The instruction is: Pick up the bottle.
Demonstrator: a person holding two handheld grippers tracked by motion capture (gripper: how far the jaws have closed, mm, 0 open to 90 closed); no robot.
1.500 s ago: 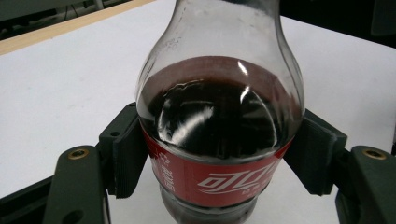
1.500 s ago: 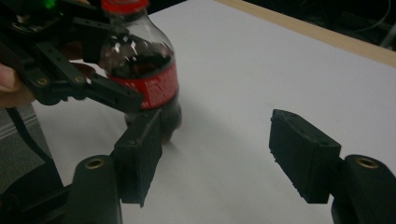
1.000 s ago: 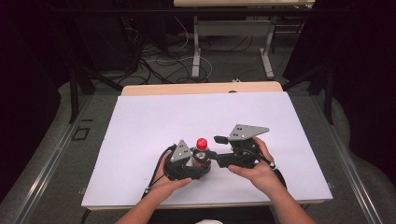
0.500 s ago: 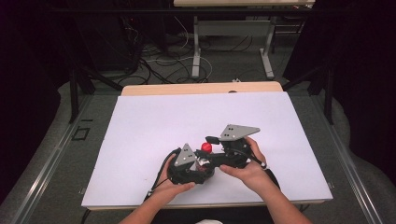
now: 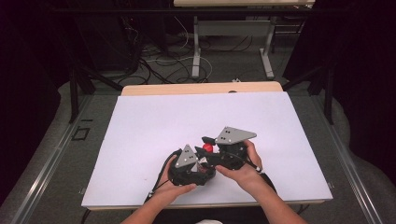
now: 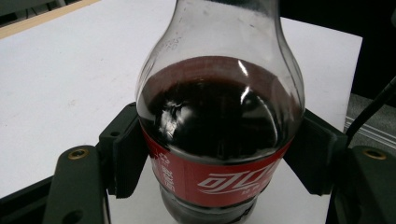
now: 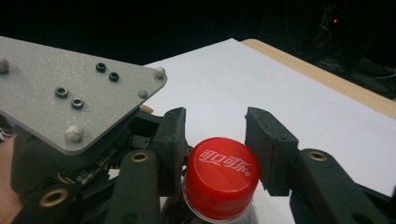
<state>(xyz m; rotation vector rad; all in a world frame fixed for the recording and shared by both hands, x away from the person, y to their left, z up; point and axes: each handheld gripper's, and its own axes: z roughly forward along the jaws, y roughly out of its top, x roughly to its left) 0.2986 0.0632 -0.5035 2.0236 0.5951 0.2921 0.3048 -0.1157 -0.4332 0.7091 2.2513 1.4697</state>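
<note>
A cola bottle (image 6: 219,126) with a red label and dark drink stands upright on the white table sheet (image 5: 187,116). My left gripper (image 6: 217,156) is shut on its body at label height, one black finger (image 6: 123,154) on each side. The bottle's red cap (image 7: 222,175) (image 5: 207,148) sits between the jaws of my right gripper (image 7: 215,133), which reach in from the bottle's right. The left jaw touches the cap and the right jaw stands just beside it, so the gripper reads as open. In the high view both grippers (image 5: 201,164) (image 5: 208,143) meet near the table's front edge.
The grey plate (image 7: 70,93) of the left gripper lies close beside the right gripper's jaws. The wooden table edge (image 5: 201,87) runs along the far side. Cables and table legs (image 5: 196,46) lie on the floor beyond.
My right gripper has moved left and closed in on the bottle, so its jaws now flank the red cap. The left gripper and bottle have stayed almost still.
</note>
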